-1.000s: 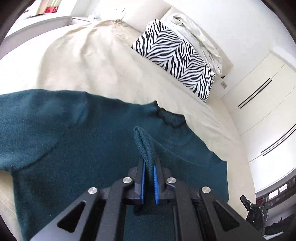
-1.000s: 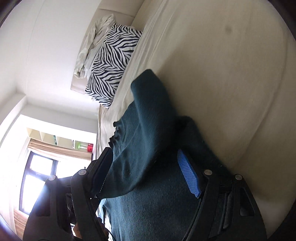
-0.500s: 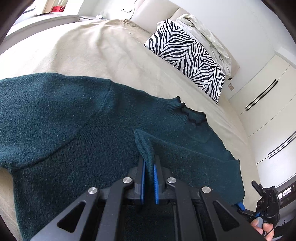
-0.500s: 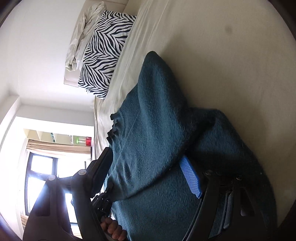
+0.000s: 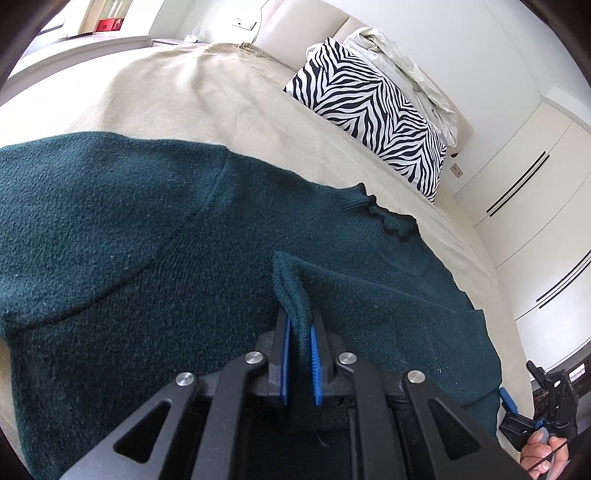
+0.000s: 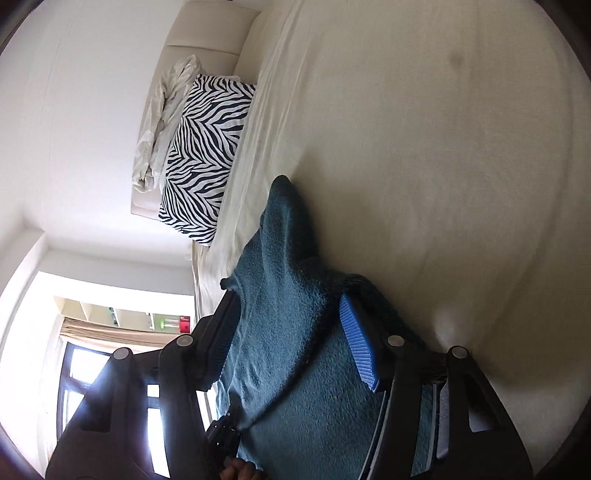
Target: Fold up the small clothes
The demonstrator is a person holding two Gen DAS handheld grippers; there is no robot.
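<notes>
Sweater (image 5: 147, 240) lowered flatter; left fingers (image 5: 282, 354) loosening around cuff, right fingers (image 6: 360, 343) closing astride sweater

The sweater (image 5: 155, 236) lay spread on the bed (image 5: 155, 96), its collar (image 5: 388, 218) toward the pillow (image 5: 373, 114) at the bed's far end. The pillow leaned against the headboard (image 5: 295, 22), with a crumpled sheet (image 5: 406, 62) bunched behind it. A wardrobe (image 5: 528, 206) stood beyond the bed on the right of the left wrist view. A fold of the sweater's edge rose between the jaws of the left gripper (image 5: 298, 332), above the garment's body. At that view's lower right, beside the sweater's near corner, sat the right gripper (image 5: 517, 413) in a hand (image 5: 543, 454). In the right wrist view the sweater draped between the right gripper's jaws, the bed behind it.
</notes>
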